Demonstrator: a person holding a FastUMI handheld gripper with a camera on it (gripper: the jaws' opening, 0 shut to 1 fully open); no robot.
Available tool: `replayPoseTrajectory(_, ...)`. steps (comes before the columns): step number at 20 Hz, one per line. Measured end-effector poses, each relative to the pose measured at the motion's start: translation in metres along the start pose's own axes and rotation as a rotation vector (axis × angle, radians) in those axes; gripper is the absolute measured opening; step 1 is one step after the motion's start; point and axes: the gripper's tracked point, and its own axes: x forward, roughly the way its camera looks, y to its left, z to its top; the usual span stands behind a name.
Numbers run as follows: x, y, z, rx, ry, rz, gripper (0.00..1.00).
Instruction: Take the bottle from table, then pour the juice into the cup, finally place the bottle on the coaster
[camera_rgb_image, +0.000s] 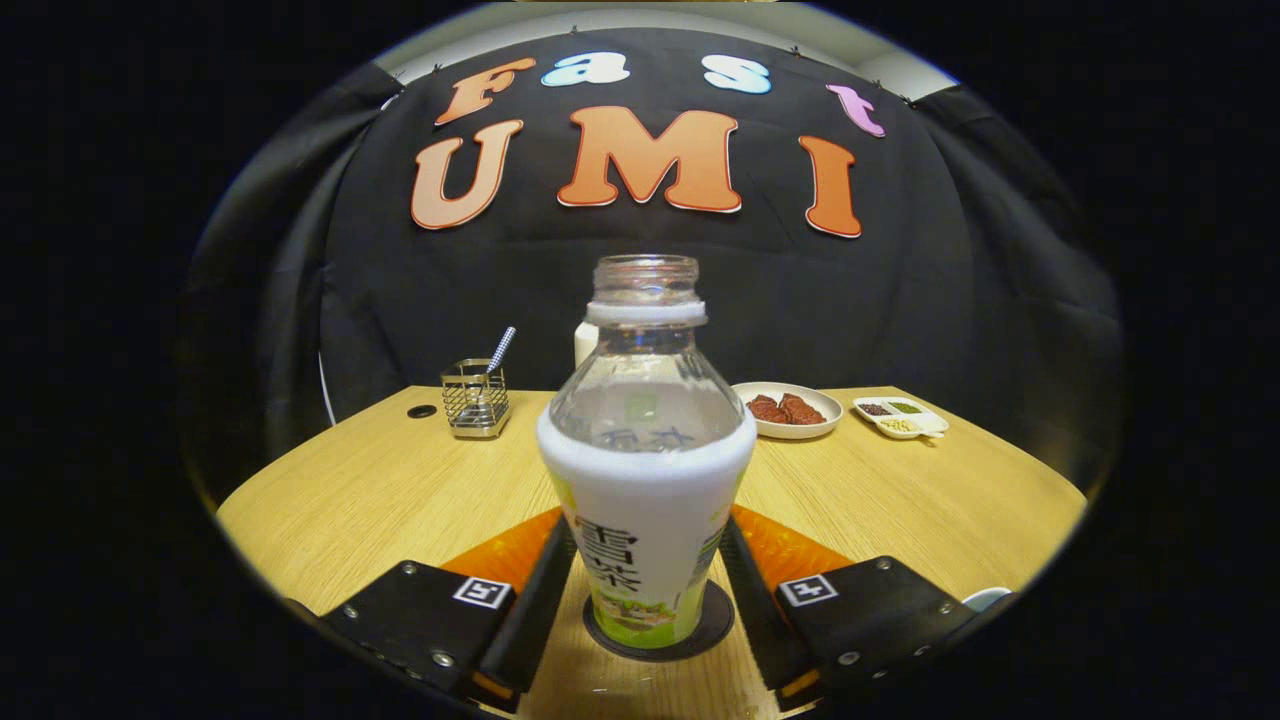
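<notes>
The bottle (645, 470) is clear plastic with a white and green label and has no cap. It stands upright on a round dark coaster (712, 625) on the wooden table (380, 490). Its clear upper part looks empty. My gripper (648, 535) has one finger on each side of the bottle's labelled body, and both fingers (545, 590) touch it. A white rim (985, 598), perhaps the cup, peeks out just right of the right finger.
Beyond the bottle, a wire holder (475, 398) with a striped straw stands at the back left. A white plate of reddish food (787, 409) and a small divided dish (900, 416) sit at the back right. A white object (584, 342) shows behind the bottle's neck.
</notes>
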Motion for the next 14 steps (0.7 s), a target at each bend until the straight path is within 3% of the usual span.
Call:
replayPoseTrajectory(3,-0.016,0.007,0.005,-0.027,-0.013,-0.003,0.96)
replayPoseTrajectory(7,-0.053,0.02,0.015,-0.046,-0.038,-0.015,0.97)
replayPoseTrajectory(14,-0.125,0.03,0.078,-0.063,-0.165,-0.09,0.98)
